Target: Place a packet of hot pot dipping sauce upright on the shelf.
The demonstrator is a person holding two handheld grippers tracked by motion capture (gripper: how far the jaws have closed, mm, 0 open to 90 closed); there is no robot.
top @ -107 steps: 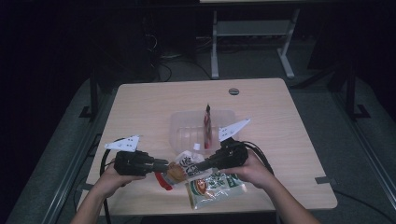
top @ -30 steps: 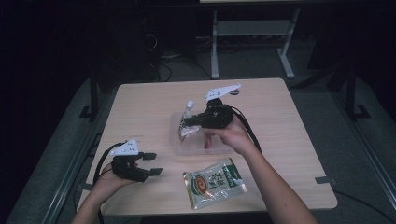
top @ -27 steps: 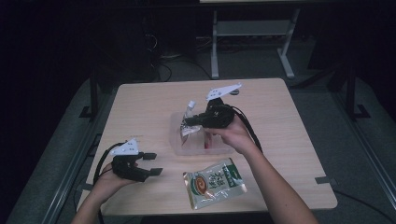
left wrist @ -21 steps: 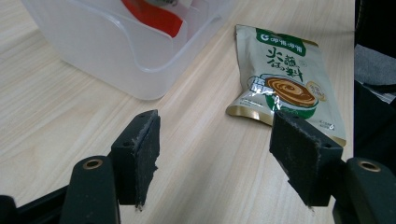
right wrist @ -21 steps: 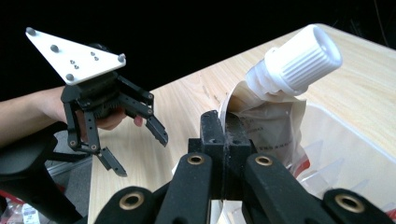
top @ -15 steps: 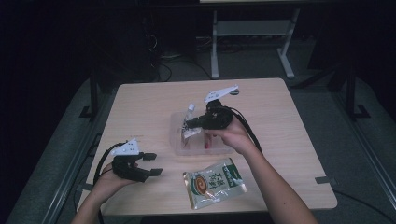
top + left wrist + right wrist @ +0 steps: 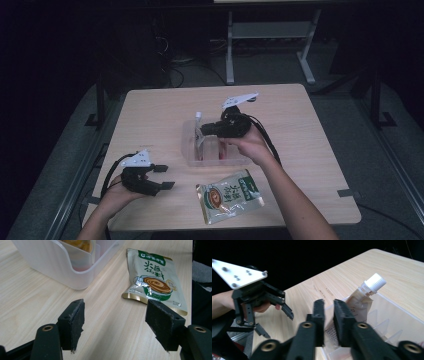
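A clear plastic bin (image 7: 192, 156) with dividers stands mid-table. A pale spouted pouch with a white cap (image 7: 198, 116) stands upright in its left end. My right gripper (image 7: 204, 131) reaches over the bin from the right. In the right gripper view its jaws (image 7: 329, 303) have just been opening: a narrow gap shows, with the pouch (image 7: 362, 298) between and behind them, and the pads stand off it. My left gripper (image 7: 164, 176) rests open at the front left, nothing between its pads (image 7: 72, 320). A green soup packet (image 7: 229, 195) lies flat at the front.
The bin (image 7: 50, 262) holds reddish and orange packets (image 7: 76, 243) in its compartments. The green packet (image 7: 155, 277) lies just ahead and right of the left jaws. Bare wood surrounds the bin. The floor around the table is dark, and a metal stand is behind it.
Since the oldest frame the right hand has gone from the green packet up to the bin with the pouch. Over the last second it shifted slightly. The left hand stayed put.
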